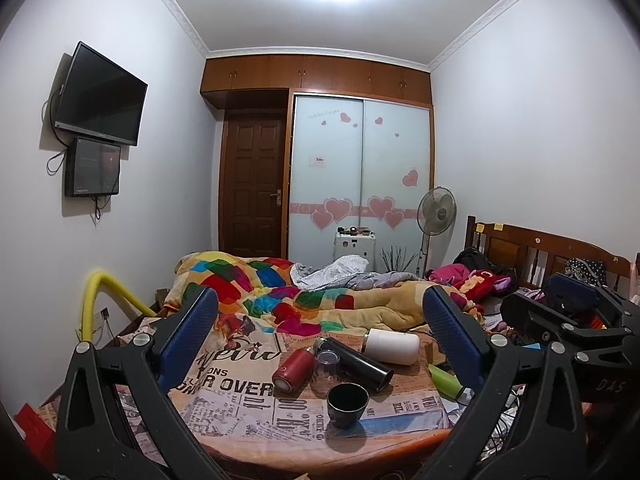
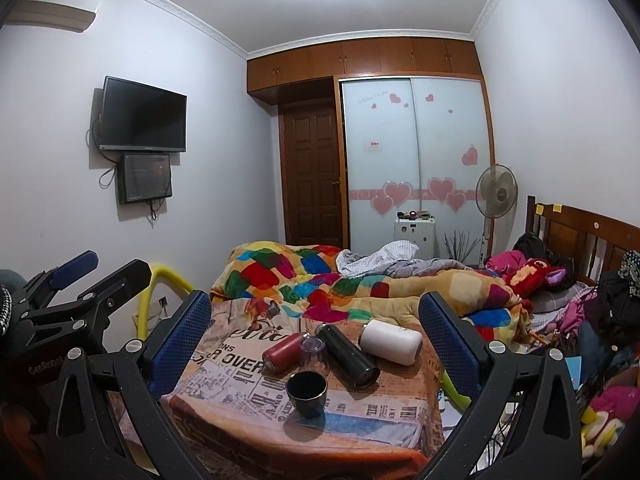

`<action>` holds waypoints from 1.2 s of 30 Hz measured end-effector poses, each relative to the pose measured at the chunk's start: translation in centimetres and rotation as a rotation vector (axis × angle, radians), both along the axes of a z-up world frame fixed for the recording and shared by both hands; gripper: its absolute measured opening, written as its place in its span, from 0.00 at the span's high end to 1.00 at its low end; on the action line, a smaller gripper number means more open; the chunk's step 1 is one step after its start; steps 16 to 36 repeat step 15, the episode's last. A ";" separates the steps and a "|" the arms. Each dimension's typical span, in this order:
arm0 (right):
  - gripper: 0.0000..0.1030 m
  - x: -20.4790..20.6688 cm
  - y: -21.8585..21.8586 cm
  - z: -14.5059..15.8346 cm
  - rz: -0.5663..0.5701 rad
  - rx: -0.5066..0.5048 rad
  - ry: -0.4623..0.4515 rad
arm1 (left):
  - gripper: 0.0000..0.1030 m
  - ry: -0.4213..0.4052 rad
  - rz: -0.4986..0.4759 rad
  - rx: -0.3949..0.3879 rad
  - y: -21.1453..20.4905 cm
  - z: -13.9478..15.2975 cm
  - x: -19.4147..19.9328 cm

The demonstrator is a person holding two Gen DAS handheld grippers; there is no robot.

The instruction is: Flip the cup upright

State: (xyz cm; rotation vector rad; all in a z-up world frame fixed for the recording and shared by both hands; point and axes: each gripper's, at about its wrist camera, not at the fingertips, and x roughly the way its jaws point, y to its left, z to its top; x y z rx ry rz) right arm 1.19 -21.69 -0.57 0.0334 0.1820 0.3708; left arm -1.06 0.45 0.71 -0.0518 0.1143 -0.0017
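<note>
A small black cup [image 1: 347,404] stands upright, mouth up, near the front of a table covered with a newspaper-print cloth [image 1: 240,408]; it also shows in the right wrist view [image 2: 307,393]. Behind it lie a red bottle [image 1: 291,369], a black flask [image 1: 354,363], a white flask [image 1: 391,346] and a clear glass [image 1: 326,372] standing mouth down. My left gripper [image 1: 320,320] is open and empty, held above and before the table. My right gripper [image 2: 316,320] is open and empty too. Each gripper shows at the edge of the other's view.
A green bottle [image 1: 445,379] lies at the table's right edge. Behind the table is a bed with a colourful quilt [image 1: 280,284] and clothes. A yellow tube [image 1: 94,304] rises at the left. A fan [image 1: 437,213], wardrobe and door stand at the back.
</note>
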 end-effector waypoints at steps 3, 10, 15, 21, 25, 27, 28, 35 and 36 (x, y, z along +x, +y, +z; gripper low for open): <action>0.00 0.0 -0.1 -0.1 0.000 0.001 0.003 | 0.00 0.006 -0.001 -0.003 0.1 -0.1 0.2; 0.00 0.2 0.0 0.0 0.002 -0.001 0.006 | 0.00 0.009 0.014 0.001 0.0 -0.3 0.3; 0.00 0.3 0.1 0.0 0.002 -0.005 0.007 | 0.00 0.012 0.018 -0.001 0.2 -0.5 0.3; 0.00 0.3 0.1 0.0 0.002 -0.005 0.007 | 0.00 0.012 0.018 -0.001 0.2 -0.5 0.3; 0.00 0.3 0.1 0.0 0.002 -0.005 0.007 | 0.00 0.012 0.018 -0.001 0.2 -0.5 0.3; 0.00 0.3 0.1 0.0 0.002 -0.005 0.007 | 0.00 0.012 0.018 -0.001 0.2 -0.5 0.3; 0.00 0.3 0.1 0.0 0.002 -0.005 0.007 | 0.00 0.012 0.018 -0.001 0.2 -0.5 0.3; 0.00 0.3 0.1 0.0 0.002 -0.005 0.007 | 0.00 0.012 0.018 -0.001 0.2 -0.5 0.3; 0.00 0.3 0.1 0.0 0.002 -0.005 0.007 | 0.00 0.012 0.018 -0.001 0.2 -0.5 0.3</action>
